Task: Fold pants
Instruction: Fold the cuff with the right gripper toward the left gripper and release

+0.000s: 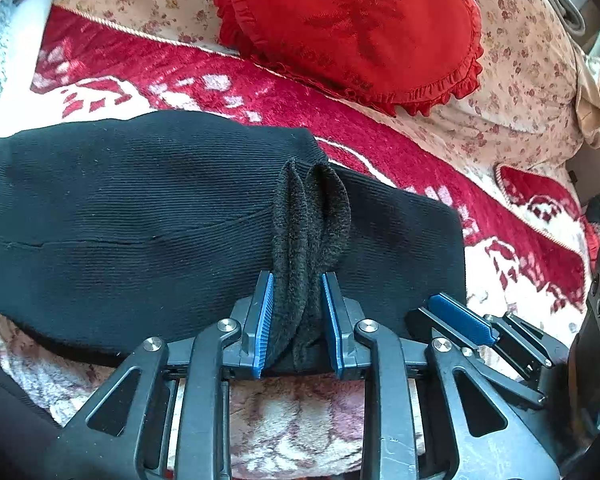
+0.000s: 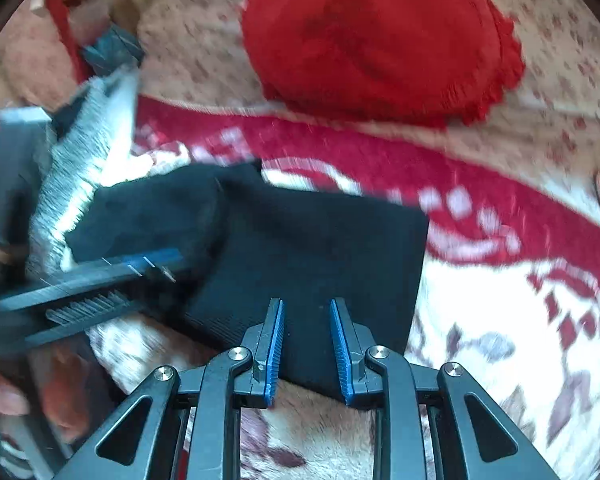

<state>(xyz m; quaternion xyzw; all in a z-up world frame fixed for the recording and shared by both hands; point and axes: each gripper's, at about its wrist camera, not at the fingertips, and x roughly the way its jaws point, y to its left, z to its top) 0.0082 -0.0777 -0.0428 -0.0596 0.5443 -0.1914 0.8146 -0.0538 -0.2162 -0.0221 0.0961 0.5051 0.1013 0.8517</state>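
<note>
From your left camera, the black pants (image 1: 148, 216) lie flat on the red patterned blanket (image 1: 380, 148), in front of a red cushion (image 1: 352, 28). Your left gripper (image 1: 297, 312) is clamped on a bunched, fleecy fold at their near edge. The cloth looks soft, light and limp; it will probably sag, so take hold at edges or corners.

From your right camera, blurred, the right gripper (image 2: 307, 344) sits over the pants' (image 2: 308, 248) near edge, jaws slightly apart; whether they pinch cloth you cannot tell.
</note>
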